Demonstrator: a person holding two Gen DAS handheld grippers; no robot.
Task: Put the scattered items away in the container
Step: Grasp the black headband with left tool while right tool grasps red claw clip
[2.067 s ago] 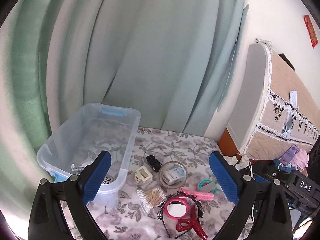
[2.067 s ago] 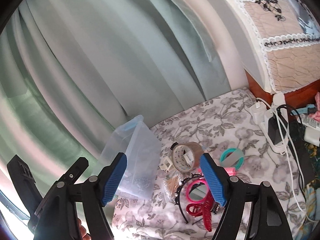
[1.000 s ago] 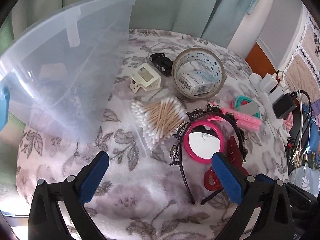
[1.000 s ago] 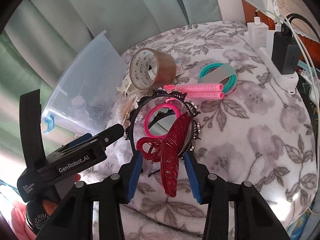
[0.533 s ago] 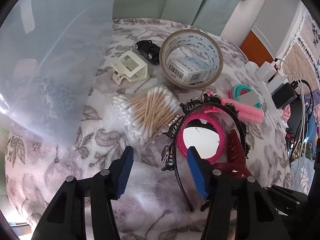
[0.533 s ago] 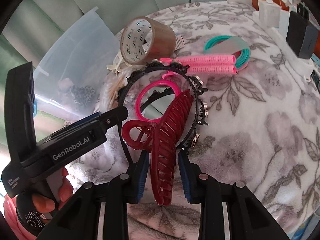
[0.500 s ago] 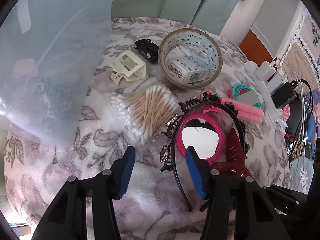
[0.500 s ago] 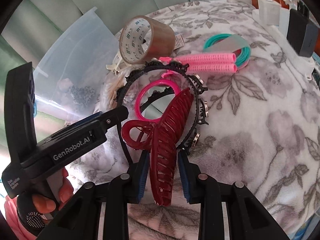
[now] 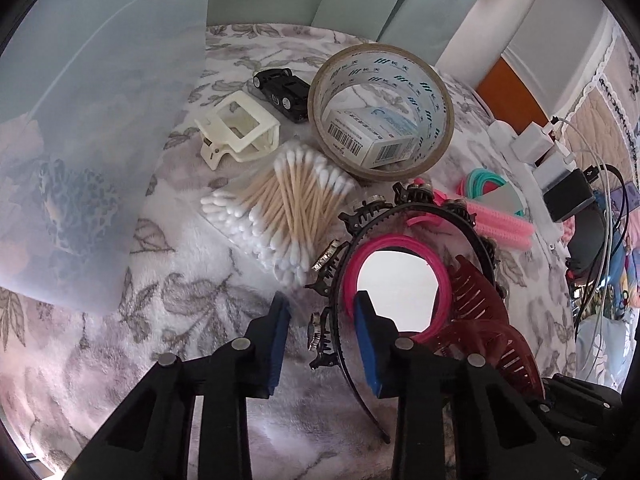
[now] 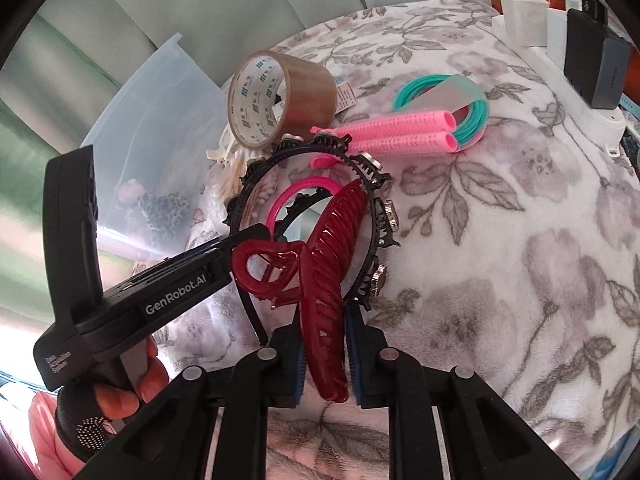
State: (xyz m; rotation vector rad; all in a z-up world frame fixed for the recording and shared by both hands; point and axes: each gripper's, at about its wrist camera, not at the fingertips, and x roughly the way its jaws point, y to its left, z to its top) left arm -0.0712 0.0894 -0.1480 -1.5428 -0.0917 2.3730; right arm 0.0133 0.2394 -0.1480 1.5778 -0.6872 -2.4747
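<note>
The dark red plastic claw hair clip (image 10: 326, 280) is lying lengthwise, pointing away along the right gripper (image 10: 325, 354), whose fingers are pinching its near end. The left gripper (image 9: 322, 332) is straddling the black studded headband (image 9: 334, 320) on the floral cloth (image 10: 500, 260), fingers narrowly apart.

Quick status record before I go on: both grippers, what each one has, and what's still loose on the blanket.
right gripper: shut on dark red claw clip
left gripper: partly closed around black headband, jaws straddling its left side, contact not clear
container: clear bin at left, some items already inside
still loose: pink mirror, cotton swabs, tape roll, cream clip, black toy car, pink rollers, teal rings
surface: floral blanket
</note>
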